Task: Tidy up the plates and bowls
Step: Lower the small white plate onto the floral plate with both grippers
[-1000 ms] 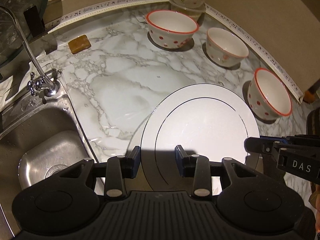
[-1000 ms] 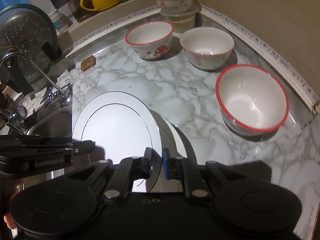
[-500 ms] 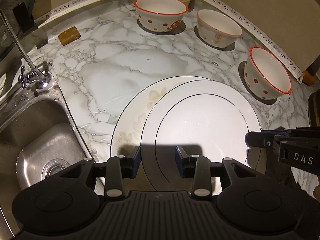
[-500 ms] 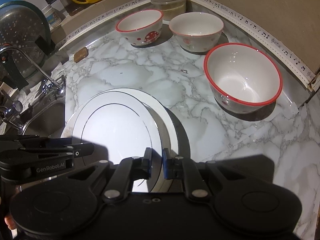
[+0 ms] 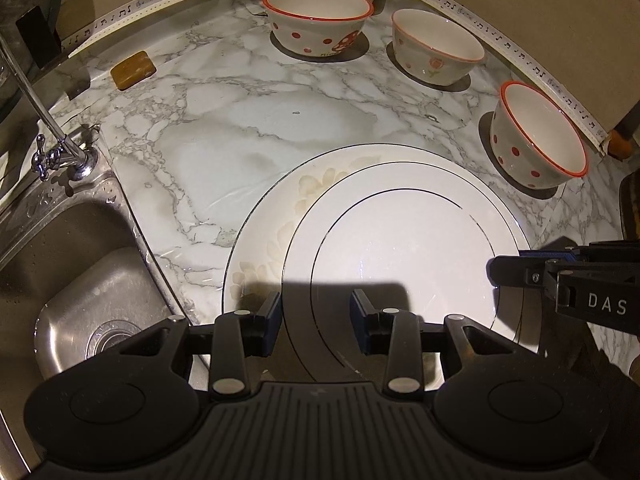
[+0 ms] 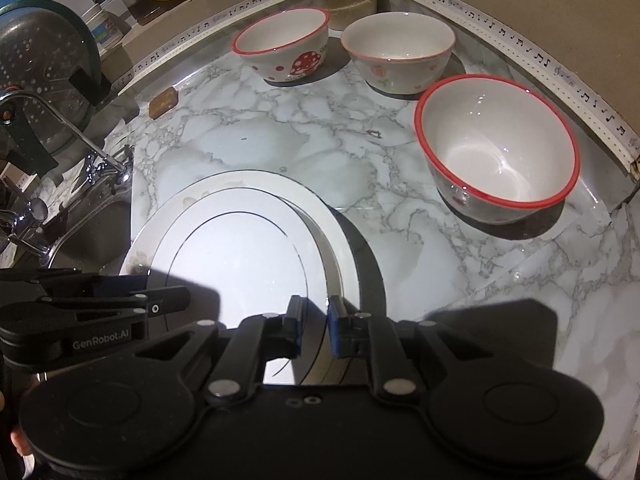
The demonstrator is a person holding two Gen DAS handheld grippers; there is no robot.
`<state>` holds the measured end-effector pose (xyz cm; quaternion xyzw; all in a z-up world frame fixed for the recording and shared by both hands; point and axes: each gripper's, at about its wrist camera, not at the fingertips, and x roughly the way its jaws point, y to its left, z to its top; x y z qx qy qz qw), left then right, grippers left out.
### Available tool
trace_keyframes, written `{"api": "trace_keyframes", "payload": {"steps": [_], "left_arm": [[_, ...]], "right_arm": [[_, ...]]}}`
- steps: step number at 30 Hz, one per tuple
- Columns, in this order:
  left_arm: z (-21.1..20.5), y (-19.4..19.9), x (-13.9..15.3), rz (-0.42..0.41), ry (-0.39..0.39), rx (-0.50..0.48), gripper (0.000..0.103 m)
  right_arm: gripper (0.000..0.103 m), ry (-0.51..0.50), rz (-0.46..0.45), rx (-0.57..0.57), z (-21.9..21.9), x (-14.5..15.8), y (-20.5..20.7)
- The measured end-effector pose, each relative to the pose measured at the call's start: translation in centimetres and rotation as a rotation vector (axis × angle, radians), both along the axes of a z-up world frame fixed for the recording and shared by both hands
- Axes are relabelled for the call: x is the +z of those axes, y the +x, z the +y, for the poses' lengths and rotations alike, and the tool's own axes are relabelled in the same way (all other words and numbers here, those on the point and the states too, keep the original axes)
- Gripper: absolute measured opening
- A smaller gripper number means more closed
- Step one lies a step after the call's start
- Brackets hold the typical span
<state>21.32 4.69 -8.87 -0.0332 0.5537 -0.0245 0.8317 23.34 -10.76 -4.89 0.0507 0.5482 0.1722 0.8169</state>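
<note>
Down at 6 o'clock of the marble counter (image 5: pixel 224 148), the black-lined plate (image 6: pixel 236 264) sits stacked on the floral plate (image 5: pixel 264 240). Right gripper (image 6: pixel 313 330) jaws are opening off its rim, probably released. Left gripper (image 5: pixel 316 320) is held apart, empty. Withdrawal is best done straight back.

Warm, dim light, seemingly from above and behind, glares on the white plate (image 5: pixel 404 248) and marble counter (image 6: pixel 400 184), throwing hard gripper shadows, while fisheye bending curves the sharp but dark frame edges.
</note>
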Motion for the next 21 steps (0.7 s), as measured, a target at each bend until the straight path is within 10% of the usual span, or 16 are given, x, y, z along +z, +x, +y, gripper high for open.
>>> {"api": "trace_keyframes", "payload": {"steps": [21], "left_arm": [[-0.17,-0.15,-0.12,-0.002,0.007,-0.044,0.036]], "right_arm": [[0.011,0.011,-0.005,0.013,-0.43,0.32,-0.02]]}}
